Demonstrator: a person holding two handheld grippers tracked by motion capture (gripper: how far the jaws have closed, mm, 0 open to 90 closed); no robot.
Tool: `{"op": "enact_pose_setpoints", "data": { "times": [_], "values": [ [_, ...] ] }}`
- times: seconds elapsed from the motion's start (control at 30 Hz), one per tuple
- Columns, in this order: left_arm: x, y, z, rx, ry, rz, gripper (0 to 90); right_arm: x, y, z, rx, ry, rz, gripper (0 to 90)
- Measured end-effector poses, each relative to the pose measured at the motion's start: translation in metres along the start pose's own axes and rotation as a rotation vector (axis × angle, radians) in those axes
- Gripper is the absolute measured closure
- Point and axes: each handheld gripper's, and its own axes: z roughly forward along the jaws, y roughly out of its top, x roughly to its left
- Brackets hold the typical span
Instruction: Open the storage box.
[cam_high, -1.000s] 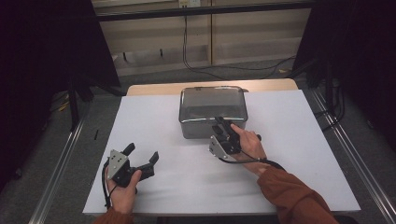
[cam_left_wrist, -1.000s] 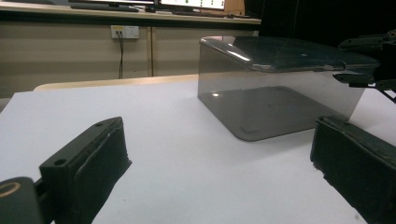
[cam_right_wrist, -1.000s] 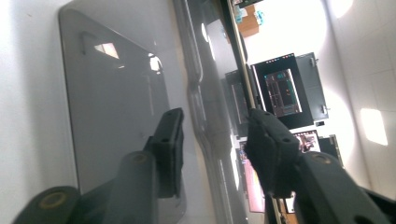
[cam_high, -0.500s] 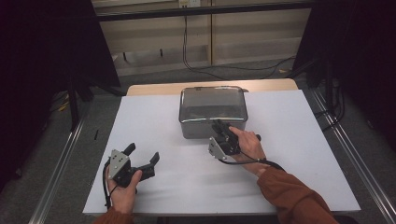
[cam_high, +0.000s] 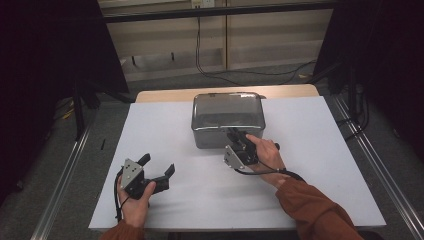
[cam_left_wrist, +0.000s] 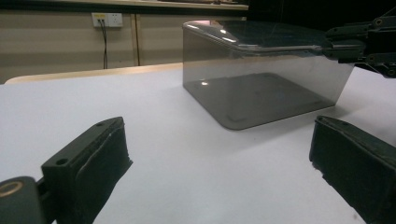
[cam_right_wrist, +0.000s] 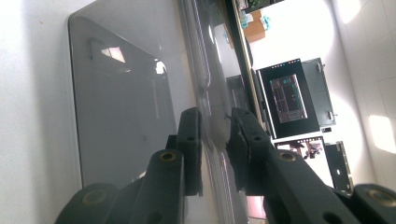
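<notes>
High view, right gripper (cam_high: 235, 136) fingers clamped on box (cam_high: 227, 107) near rim, left gripper (cam_high: 157, 167) fingers spread over bare table (cam_high: 310, 150).

Right hand-held gripper (cam_high: 235, 135) apparently clamping grey box (cam_high: 227, 112) rim, left hand-held gripper (cam_high: 157, 167) spread

Probably a lab: dark curtains (cam_high: 45, 60), wall socket (cam_left_wrist: 108, 19), monitor (cam_right_wrist: 288, 95) by white table (cam_high: 165, 125)

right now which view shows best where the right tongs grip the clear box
The right gripper view: the right tongs close on the rim of the clear box, one pad on each side. The high view shows them at its near edge; the left gripper view shows them from the side.
</notes>
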Motion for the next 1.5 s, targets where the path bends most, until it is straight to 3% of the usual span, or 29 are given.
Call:
{"op": "enact_pose_setpoints", "data": {
  "times": [0.1, 0.2, 0.4, 0.53, 0.73, 0.83, 0.93, 1.07, 1.23, 1.4, 1.5],
  "values": [
    [0.001, 0.003, -0.001, -0.012, -0.010, -0.009, 4.3, -0.002, 0.000, 0.000, -0.003, 0.000, 0.003, 75.3],
    [0.000, 0.006, -0.001, -0.016, -0.014, 0.014, 4.1, -0.002, 0.000, -0.001, -0.003, 0.000, 0.007, 75.4],
    [0.001, 0.007, 0.004, -0.013, -0.018, 0.018, 6.0, -0.006, 0.001, -0.001, -0.011, -0.012, 0.008, 76.1],
    [0.001, 0.010, 0.008, -0.005, -0.085, -0.009, 7.5, -0.010, 0.002, -0.001, -0.016, -0.016, 0.020, 76.2],
    [0.001, 0.014, 0.016, 0.003, -0.080, 0.017, 5.2, -0.014, 0.002, -0.003, -0.022, -0.026, 0.023, 76.7],
    [-0.002, 0.017, 0.019, 0.018, -0.116, 0.005, 2.2, -0.015, 0.002, -0.003, -0.023, -0.030, 0.027, 76.8],
    [-0.005, 0.021, 0.021, -0.006, -0.150, 0.030, 1.9, -0.017, 0.003, -0.003, -0.027, -0.034, 0.026, 76.8],
    [-0.006, 0.026, 0.030, -0.027, -0.155, 0.022, 1.3, -0.019, 0.004, -0.002, -0.028, -0.032, 0.026, 77.1],
    [-0.008, 0.033, 0.045, -0.032, -0.168, 0.083, 2.6, -0.023, 0.004, -0.003, -0.031, -0.034, 0.031, 77.3],
    [-0.008, 0.040, 0.057, -0.043, -0.168, 0.080, 2.5, -0.025, 0.005, -0.003, -0.030, -0.032, 0.034, 77.4],
    [-0.009, 0.045, 0.065, -0.035, -0.168, 0.115, 2.7, -0.026, 0.004, -0.003, -0.033, -0.032, 0.037, 77.4]
  ]
}}
